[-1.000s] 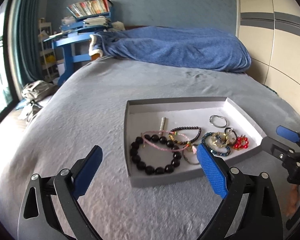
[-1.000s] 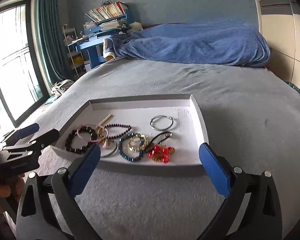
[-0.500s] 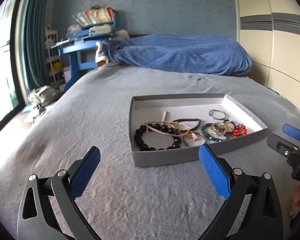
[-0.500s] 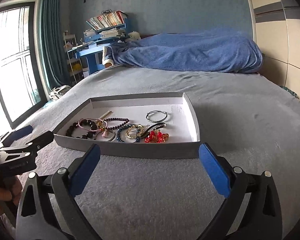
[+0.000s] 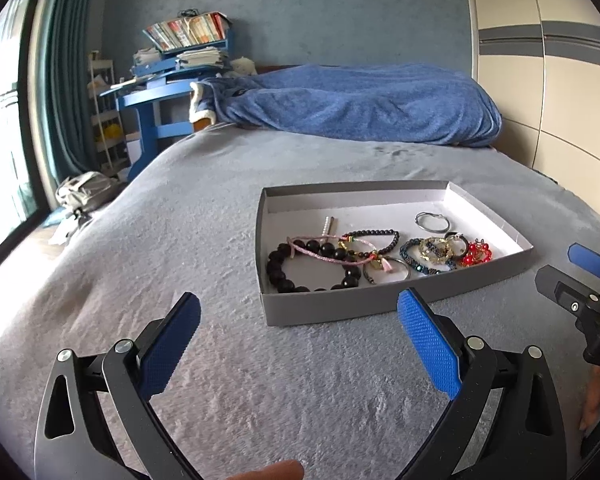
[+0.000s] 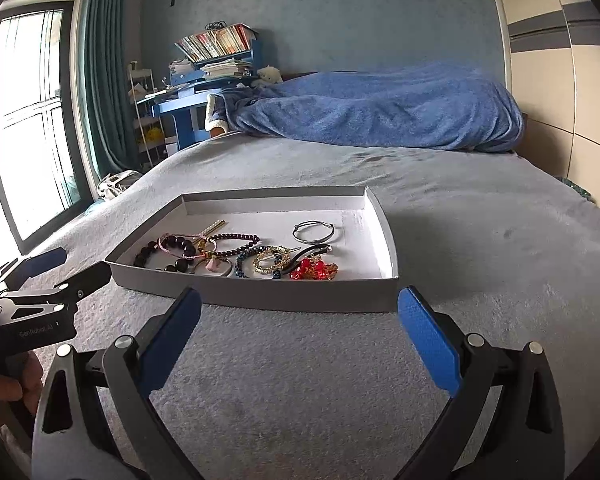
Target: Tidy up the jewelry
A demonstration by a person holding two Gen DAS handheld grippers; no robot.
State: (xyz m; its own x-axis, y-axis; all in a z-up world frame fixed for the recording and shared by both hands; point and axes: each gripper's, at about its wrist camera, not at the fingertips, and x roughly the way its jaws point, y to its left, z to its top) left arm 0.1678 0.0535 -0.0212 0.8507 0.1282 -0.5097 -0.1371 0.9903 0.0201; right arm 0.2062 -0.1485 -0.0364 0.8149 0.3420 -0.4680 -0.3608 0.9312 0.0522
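A shallow grey tray (image 5: pixel 340 304) (image 6: pixel 260 294) lies on the grey bed. It holds a heap of jewelry: a black bead bracelet (image 5: pixel 284 276) (image 6: pixel 150 252), a dark bead strand (image 5: pixel 374 234), a silver bangle (image 5: pixel 432 222) (image 6: pixel 314 231), a blue and gold bracelet (image 5: pixel 428 254) (image 6: pixel 270 262) and a red bead piece (image 5: pixel 476 254) (image 6: pixel 314 270). My left gripper (image 5: pixel 298 342) is open and empty, in front of the tray's near left corner. My right gripper (image 6: pixel 298 340) is open and empty, in front of the tray's near right side.
A blue blanket (image 5: pixel 360 104) (image 6: pixel 380 108) is heaped at the head of the bed. A blue desk with books (image 5: pixel 172 76) and a window stand at the left. A cream wardrobe (image 5: pixel 560 80) is on the right. A grey bag (image 5: pixel 84 192) lies on the floor.
Both grippers have pulled back and lowered, so the tray sits farther away and is seen at a flatter angle. Both have stayed open; the jewelry has not moved.
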